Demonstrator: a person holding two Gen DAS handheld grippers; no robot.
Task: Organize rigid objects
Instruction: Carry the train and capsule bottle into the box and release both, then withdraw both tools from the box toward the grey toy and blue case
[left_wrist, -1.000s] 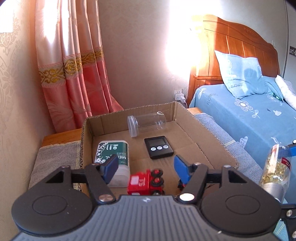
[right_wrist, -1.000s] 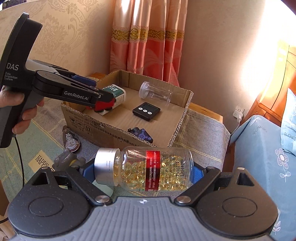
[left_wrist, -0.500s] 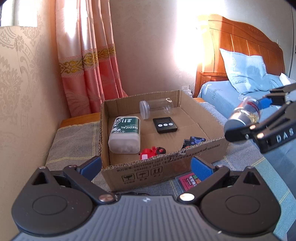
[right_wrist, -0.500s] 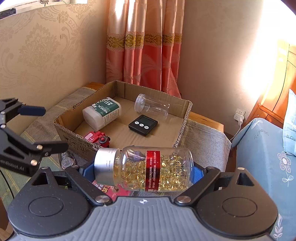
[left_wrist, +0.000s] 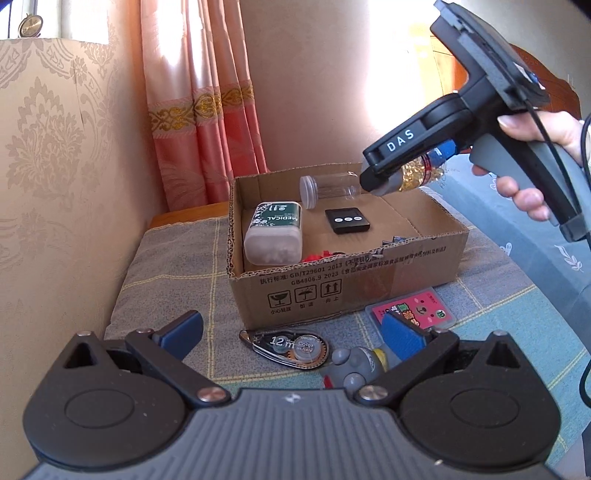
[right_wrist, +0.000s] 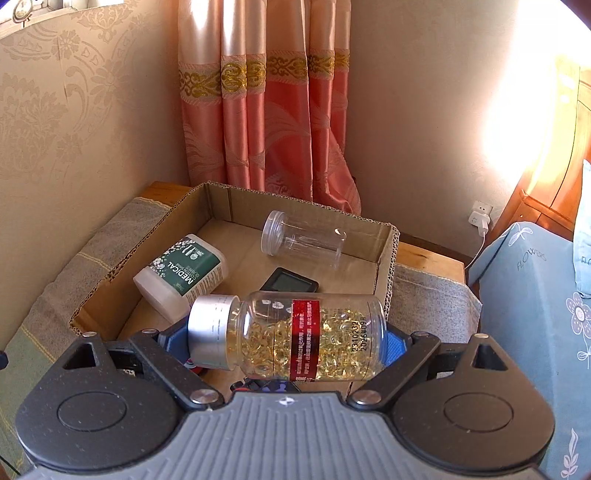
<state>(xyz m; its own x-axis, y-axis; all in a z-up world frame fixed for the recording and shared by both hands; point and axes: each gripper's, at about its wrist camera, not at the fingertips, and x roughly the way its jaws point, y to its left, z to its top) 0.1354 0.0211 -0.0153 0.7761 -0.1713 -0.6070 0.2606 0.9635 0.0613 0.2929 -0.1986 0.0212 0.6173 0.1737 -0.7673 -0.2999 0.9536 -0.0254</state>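
Capsule bottle (right_wrist: 295, 334) going into the box (left_wrist: 347, 284)

Right tool (right_wrist: 286, 341) clamped on it sideways, hovering over the box's 5 o'clock corner – probably for laying it flat. Left tool (left_wrist: 291, 328) wide open, empty, above the correction tape (left_wrist: 286, 347) at 6 o'clock.
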